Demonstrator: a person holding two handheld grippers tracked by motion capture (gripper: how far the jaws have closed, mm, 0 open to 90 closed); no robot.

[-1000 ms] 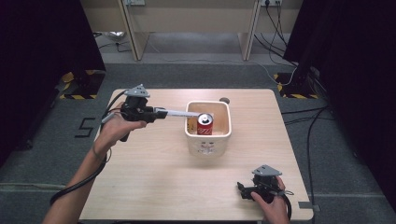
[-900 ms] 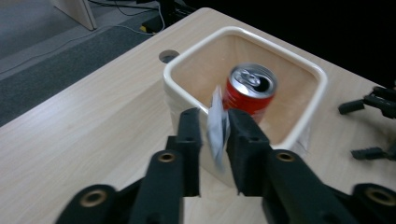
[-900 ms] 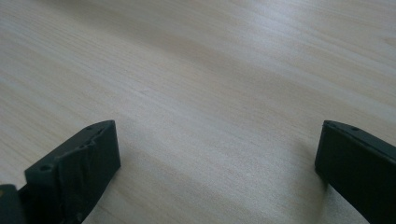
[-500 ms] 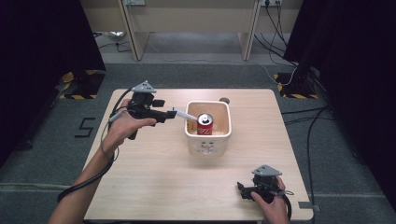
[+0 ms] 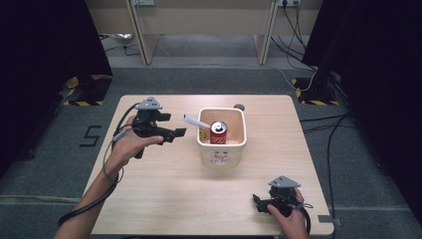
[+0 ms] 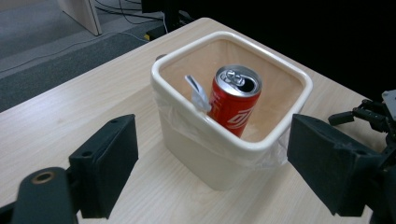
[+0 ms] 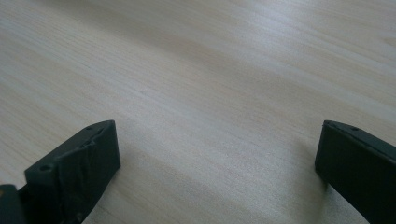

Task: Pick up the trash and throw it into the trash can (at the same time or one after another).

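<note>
Bin [image 5: 221,147]: mid-counter [image 5: 164,199]. Inside it, a red can [image 5: 218,133] standing upright, with a white wrapper [image 5: 195,121] leaning over the left rim. Your left tool [image 5: 180,132]: just left of the bin, jaws just opened wide, nothing between them. Your right tool [image 5: 258,201]: well apart toward the near right corner, jaws spread over bare wood.

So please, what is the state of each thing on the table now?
Left tongs: open, nothing between them, just opened.
Right tongs: open, low over the table.
Bin: upright, plastic liner inside.
Red can: upright in the bin, top opened.
White wrapper: leaning on the bin rim beside the can.
</note>
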